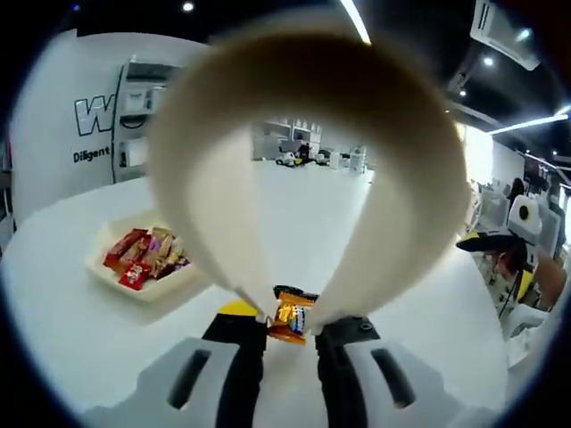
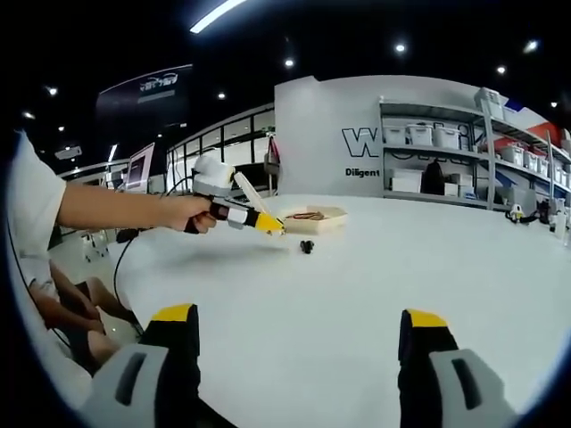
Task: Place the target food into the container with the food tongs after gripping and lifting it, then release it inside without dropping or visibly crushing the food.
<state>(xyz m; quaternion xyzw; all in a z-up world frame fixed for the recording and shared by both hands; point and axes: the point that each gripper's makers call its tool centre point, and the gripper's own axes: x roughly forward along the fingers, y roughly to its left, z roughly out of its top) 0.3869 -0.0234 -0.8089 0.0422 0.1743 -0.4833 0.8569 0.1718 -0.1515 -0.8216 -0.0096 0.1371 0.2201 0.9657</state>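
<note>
- Left gripper (image 1: 287, 343) clamped on the tongs (image 1: 312, 160), held near their arm tips; right gripper (image 2: 294, 343) spread wide over bare table (image 2: 375, 267), holding nothing.
- Tongs' arms pinched nearly together on an orange-wrapped candy (image 1: 292, 319) low over the table, in front of the tray (image 1: 147, 290); lifted or resting on the surface: cannot tell.
- Tray just left of the candy, already holding several wrapped sweets (image 1: 144, 257).
- Judged step: carry to the tray. Advised: hold steady light pressure, lift straight up, travel left over the rim, lower inside, then ease open.
- Risk: slick wrapper may slip; harder squeeze could crush.
- In right gripper view, a small dark object (image 2: 307, 246) beside the tray, too small to identify.
- Tongs' loop blurred and covering much of the far table.
</note>
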